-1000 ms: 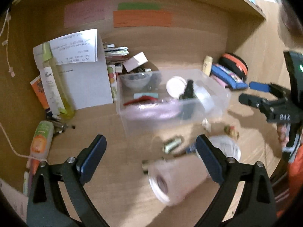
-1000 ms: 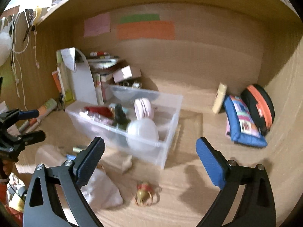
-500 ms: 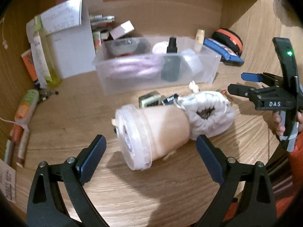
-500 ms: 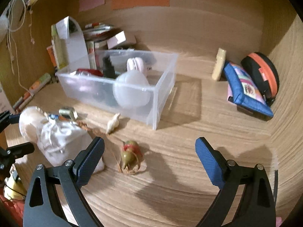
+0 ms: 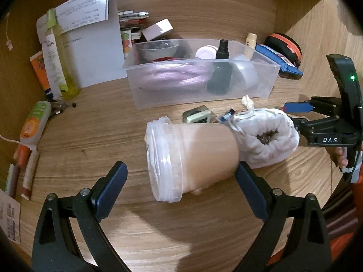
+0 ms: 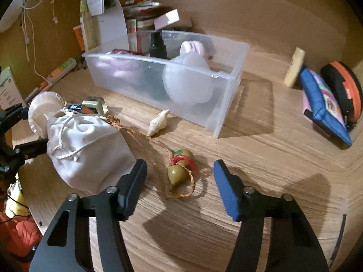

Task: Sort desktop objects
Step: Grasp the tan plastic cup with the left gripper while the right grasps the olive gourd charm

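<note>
Left tongs point(image 5: 180, 187) wide, straddling a cup point(image 5: 192, 156) lying on its side on the worktop point(image 5: 90, 140), pads not touching. Right tongs point(image 6: 180, 184) closing around a gourd charm point(image 6: 180, 170), pads still clear of it. White pouch point(image 6: 88, 149) touches the cup's base. Beyond: small shell point(image 6: 158, 123), then clear bin point(image 6: 226, 104), partly filled.

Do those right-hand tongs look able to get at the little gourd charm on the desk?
Probably yes. The right tongs are closing with the gourd charm between them, pads not touching yet; the white pouch lies just clear to one side.
</note>
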Motion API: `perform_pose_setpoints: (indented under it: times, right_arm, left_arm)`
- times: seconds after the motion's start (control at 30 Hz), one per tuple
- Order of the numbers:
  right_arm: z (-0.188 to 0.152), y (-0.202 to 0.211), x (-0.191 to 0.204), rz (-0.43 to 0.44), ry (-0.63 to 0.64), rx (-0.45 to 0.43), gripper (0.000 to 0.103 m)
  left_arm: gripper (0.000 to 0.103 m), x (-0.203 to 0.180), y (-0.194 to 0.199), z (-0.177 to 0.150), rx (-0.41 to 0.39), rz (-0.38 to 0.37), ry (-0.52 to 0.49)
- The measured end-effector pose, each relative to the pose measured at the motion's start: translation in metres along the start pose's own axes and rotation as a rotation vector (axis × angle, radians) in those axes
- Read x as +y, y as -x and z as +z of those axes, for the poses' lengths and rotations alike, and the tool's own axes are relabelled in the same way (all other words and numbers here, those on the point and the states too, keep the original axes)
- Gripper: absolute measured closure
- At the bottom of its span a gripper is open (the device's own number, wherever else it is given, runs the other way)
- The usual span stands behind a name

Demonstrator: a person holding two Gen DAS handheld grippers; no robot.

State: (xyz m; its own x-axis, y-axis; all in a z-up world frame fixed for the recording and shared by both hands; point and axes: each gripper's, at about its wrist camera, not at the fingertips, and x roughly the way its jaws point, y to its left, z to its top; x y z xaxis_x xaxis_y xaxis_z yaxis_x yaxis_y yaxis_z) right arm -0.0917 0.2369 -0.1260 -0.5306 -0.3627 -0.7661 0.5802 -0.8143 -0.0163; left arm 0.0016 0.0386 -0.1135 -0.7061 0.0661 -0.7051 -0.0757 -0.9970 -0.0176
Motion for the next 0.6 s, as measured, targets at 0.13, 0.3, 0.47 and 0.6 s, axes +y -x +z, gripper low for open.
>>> perform_pose_setpoints:
  times: [0.13, 0.3, 0.47, 0.6]
  right_arm:
    - [0.002, -0.008, 0.0, 0.003, -0.008, 0.036, 0.049]
    - [0.004, -0.009, 0.002, 0.009, 0.001, 0.044, 0.051]
    - [0.005, -0.008, 0.004, 0.023, 0.01, 0.036, 0.076]
    - [0.006, -0.007, 0.0, 0.037, -0.023, 0.026, 0.085]
  left_arm:
    - [0.006, 0.001, -0.005, 0.006, 0.002, 0.01, 0.011]
    - [0.006, 0.003, -0.019, 0.013, 0.027, 0.015, 0.075]
    - [0.009, 0.009, -0.028, 0.015, 0.031, -0.014, 0.145]
    - [0.017, 0.004, -0.025, 0.013, 0.018, -0.029, 0.116]
